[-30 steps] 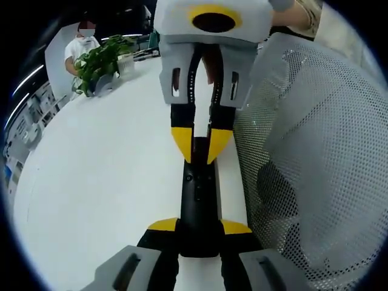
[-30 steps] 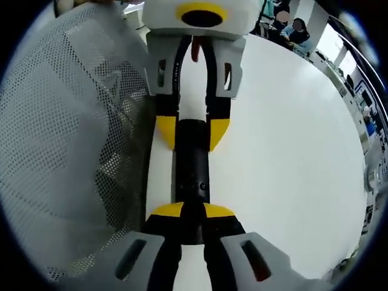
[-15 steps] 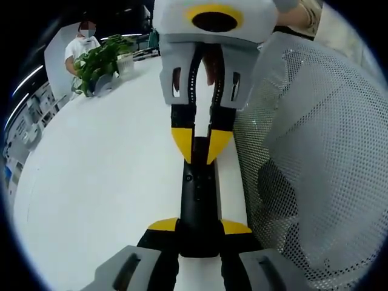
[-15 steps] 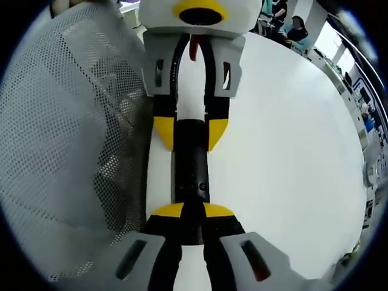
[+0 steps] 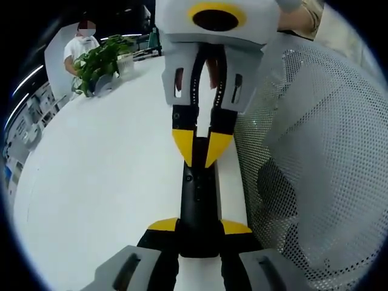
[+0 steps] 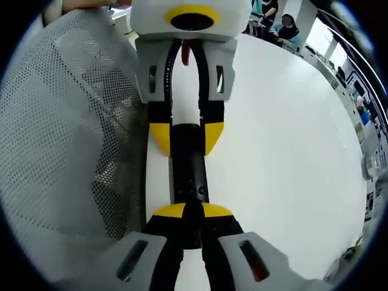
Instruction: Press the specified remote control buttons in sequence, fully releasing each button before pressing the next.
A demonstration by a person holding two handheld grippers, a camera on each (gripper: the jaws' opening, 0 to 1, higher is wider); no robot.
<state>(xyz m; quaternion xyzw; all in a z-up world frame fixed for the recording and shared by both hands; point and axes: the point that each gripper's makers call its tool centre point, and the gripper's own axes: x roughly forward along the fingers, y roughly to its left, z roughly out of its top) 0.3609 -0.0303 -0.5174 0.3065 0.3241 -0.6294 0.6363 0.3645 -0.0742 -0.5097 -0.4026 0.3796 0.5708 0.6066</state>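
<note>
Nearest in the left gripper view, the left gripper (image 5: 197, 227) has its yellow-tipped jaws closed on one end of the black remote control (image 5: 198, 188), which lies on the white table (image 5: 103, 182). At the far end, the right gripper (image 5: 200, 151) clamps the remote likewise. A mesh chair back (image 5: 315, 157) stands right; a potted plant (image 5: 100, 60) sits far left.

1. I am working in what looks like an open-plan office or lab.
2. My things sit on a long, plain white desk (image 5: 103, 176).
3. A potted green plant (image 5: 100, 60) stands at the desk's far end, with a person (image 5: 79, 45) behind it.
4. More seated people (image 6: 285, 27) and shelving (image 6: 357, 103) line the room's far edge.
</note>
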